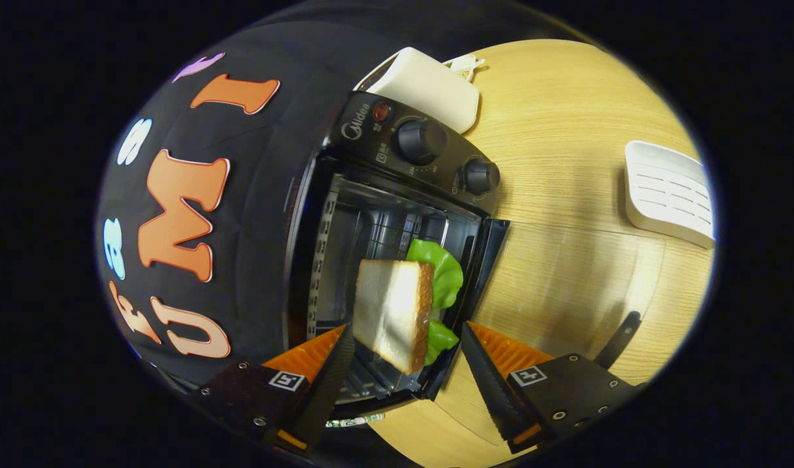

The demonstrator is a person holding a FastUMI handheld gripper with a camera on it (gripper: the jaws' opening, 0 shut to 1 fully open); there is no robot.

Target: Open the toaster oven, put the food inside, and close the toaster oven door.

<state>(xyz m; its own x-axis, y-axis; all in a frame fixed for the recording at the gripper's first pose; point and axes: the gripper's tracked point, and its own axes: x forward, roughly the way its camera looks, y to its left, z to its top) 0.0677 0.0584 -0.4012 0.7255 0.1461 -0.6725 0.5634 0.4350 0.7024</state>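
A black toaster oven (371,123) stands on the wooden table (566,117) with its cavity (384,234) open. Its glass door (566,286) is folded down flat, the black handle (621,338) at its outer end. A sandwich (390,312), white bread with green lettuce (439,273), hangs at the mouth of the cavity above the door hinge. My gripper (405,335) holds it, one finger (332,377) against the bread face and the other finger (485,370) on the lettuce side.
Two black knobs (422,141) sit on the oven's control panel. A cream box (429,88) stands behind the oven. A white slotted tray (670,192) lies on the table beyond the open door.
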